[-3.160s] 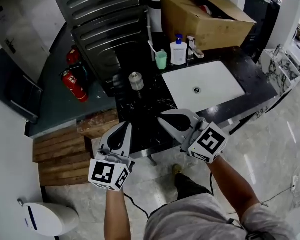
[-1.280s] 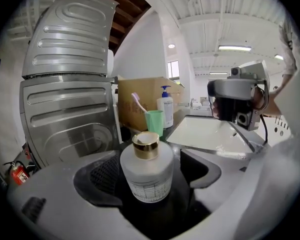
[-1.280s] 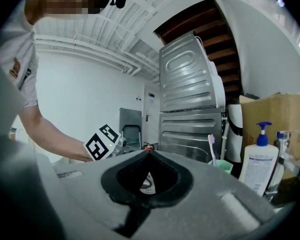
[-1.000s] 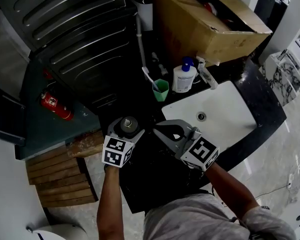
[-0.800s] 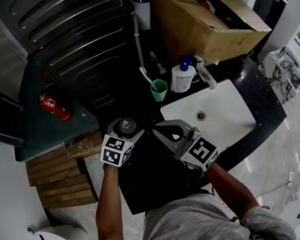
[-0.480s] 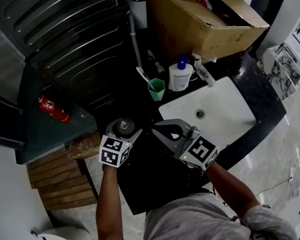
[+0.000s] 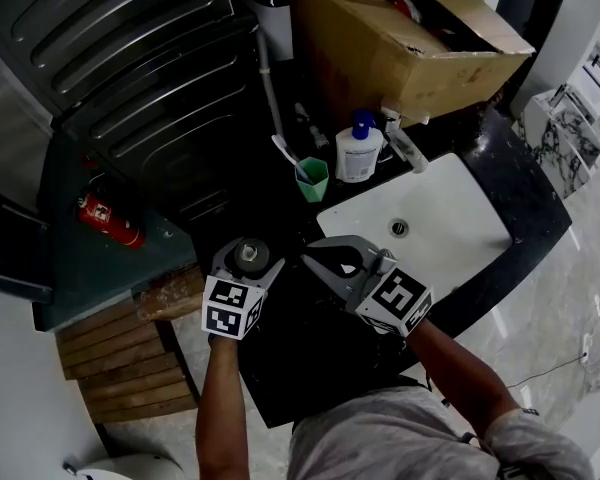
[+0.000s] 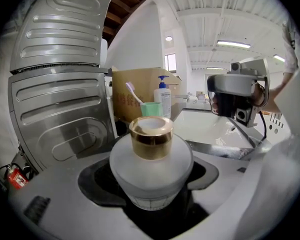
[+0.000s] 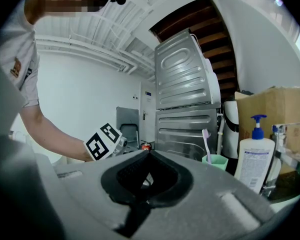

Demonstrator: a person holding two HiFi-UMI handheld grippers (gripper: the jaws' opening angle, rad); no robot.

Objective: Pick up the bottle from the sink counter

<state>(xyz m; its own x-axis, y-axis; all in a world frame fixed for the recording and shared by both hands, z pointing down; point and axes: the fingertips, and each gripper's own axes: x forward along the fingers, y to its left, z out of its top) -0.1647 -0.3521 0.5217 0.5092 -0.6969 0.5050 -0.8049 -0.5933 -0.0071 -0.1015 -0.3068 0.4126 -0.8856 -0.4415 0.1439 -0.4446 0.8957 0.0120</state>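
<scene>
Over the dark desk [image 7: 290, 360], right claw [image 7: 315, 253] closed and empty just beside the nearer left claw [image 7: 248, 256], whose jaws, just closing, clasp the upright frosted bottle [image 8: 151, 171] centred between them, gold cap [image 8: 151, 136] up.

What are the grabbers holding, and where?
The left gripper holds the bottle by its wide frosted body, its fingers having just closed in. The right gripper is empty.

frosted bottle [image 8: 151, 179] w/ shiny gold cap [image 8: 150, 136], glossy blk counter [image 7: 525, 203], cardboard box [image 7: 380, 48]
</scene>
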